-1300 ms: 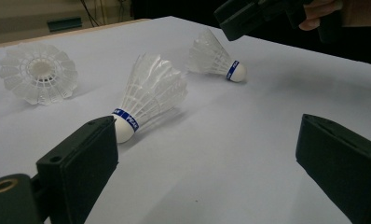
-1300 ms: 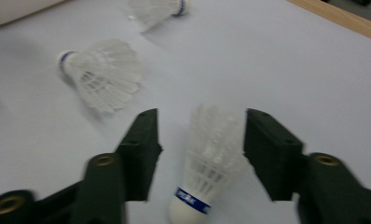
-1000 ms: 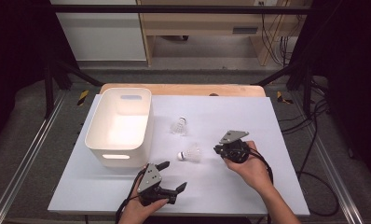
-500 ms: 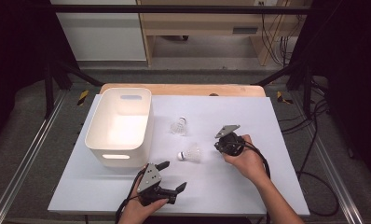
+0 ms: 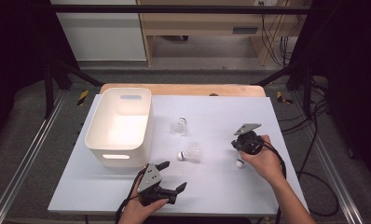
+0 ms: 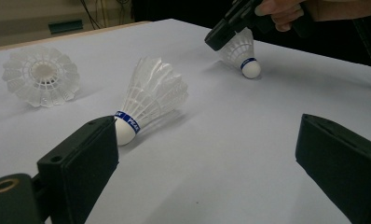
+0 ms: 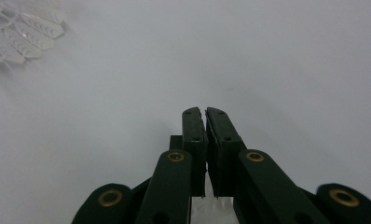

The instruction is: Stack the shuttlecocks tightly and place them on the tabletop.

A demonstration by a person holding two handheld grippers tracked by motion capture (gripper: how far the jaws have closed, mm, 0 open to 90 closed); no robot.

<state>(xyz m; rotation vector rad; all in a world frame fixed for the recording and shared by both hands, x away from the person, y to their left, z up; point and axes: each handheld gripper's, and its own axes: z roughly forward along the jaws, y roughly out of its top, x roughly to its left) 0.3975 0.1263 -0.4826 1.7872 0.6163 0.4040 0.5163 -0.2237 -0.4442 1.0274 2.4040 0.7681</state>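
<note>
Three white shuttlecocks lie on the white table (image 5: pixel 230 107). The first shuttlecock (image 5: pixel 179 126) (image 6: pixel 43 77) rests near the bin. A second one (image 5: pixel 191 153) (image 6: pixel 148 100), with a blue band, lies on its side mid-table. My right gripper (image 5: pixel 243 142) (image 7: pixel 205 112) (image 6: pixel 220 36) is shut on the skirt of the third shuttlecock (image 5: pixel 240 162) (image 6: pixel 243 55), whose cork touches the table. In the right gripper view a bit of white skirt (image 7: pixel 211 207) shows under the closed jaws. My left gripper (image 5: pixel 174 175) (image 6: pixel 211 158) is open and empty near the front edge, facing the second one.
A white plastic bin (image 5: pixel 113 156) with handle slots stands at the left of the table. A wooden edge (image 5: pixel 183 88) runs along the table's far side. Black frame bars and cables surround the table.
My right hand and gripper have shifted a little to the right, and the third shuttlecock's cork now shows below the hand. The left gripper has stayed put.
</note>
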